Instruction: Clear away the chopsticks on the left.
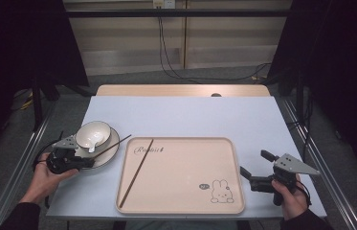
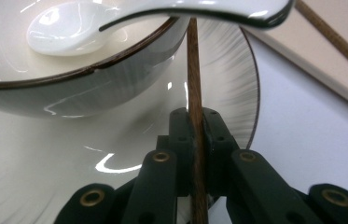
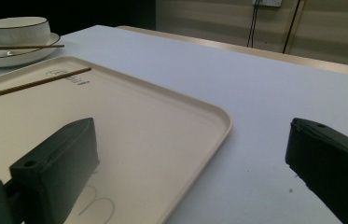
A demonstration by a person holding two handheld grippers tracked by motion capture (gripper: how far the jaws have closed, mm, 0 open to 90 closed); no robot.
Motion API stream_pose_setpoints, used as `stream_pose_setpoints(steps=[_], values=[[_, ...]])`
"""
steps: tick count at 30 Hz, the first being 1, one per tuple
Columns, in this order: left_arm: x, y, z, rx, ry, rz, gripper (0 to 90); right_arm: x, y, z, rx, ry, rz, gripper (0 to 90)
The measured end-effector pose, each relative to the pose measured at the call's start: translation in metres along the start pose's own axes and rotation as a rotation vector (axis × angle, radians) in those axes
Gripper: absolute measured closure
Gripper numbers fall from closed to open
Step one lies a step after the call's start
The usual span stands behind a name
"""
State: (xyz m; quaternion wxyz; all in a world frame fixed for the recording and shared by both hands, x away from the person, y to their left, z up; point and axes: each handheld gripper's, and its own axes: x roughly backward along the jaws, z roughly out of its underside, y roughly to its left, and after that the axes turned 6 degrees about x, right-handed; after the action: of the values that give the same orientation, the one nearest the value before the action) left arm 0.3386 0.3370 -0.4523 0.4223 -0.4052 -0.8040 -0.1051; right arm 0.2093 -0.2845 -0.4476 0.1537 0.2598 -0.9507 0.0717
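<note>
Left gripper (image 1: pixel 86 162), held in the person's left hand (image 1: pixel 47 175), sits at the table's (image 1: pixel 185 115) 9 o'clock edge, over the near rim of the plate (image 1: pixel 111 152). Its jaws are clenched on a brown chopstick (image 1: pixel 114 145); in the left gripper view the stick (image 2: pixel 195 116) runs straight up between the two black pads, both pressing on it, no gap either side. From there the chopstick crosses the plate (image 2: pixel 227 79) and passes under the handle of the white spoon (image 2: pixel 64 30), toward 12 o'clock in that view.

In the high view the gripped chopstick slants from the jaws toward 2 o'clock, its far tip past the plate rim, just short of the tray (image 1: pixel 224 148). The bowl (image 1: pixel 93 134) stands on the plate with the spoon (image 1: pixel 92 143) in it.

Second chopstick (image 1: pixel 137 172) lies loose in the tray, left part, slanted from the near-left corner toward 1 o'clock, its upper end by the printed lettering. A rabbit drawing (image 1: pixel 221 191) marks the tray's 5 o'clock corner.

Right gripper (image 1: pixel 257 170), in the right hand (image 1: pixel 293 199), rests at the table's 4 o'clock area, just off the tray's right rim. Jaws spread wide, nothing between them; the right gripper view shows bare table (image 3: pixel 274 107) and tray corner (image 3: pixel 218 116) in the gap.
</note>
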Motion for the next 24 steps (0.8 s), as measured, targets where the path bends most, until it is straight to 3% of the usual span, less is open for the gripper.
stream_pose_setpoints(steps=[7, 13, 24], values=[[0.005, -0.003, -0.002, 0.016, -0.024, 0.026, 84.4, 0.000, 0.000, 0.000, 0.000, -0.002, 0.003, 2.3], [0.011, -0.005, -0.002, 0.024, -0.040, 0.021, 84.4, 0.000, 0.000, 0.000, -0.003, -0.003, 0.003, 2.3], [0.025, -0.014, 0.007, 0.088, -0.079, 0.029, 84.3, 0.000, 0.000, 0.000, -0.001, -0.002, 0.000, 2.3]])
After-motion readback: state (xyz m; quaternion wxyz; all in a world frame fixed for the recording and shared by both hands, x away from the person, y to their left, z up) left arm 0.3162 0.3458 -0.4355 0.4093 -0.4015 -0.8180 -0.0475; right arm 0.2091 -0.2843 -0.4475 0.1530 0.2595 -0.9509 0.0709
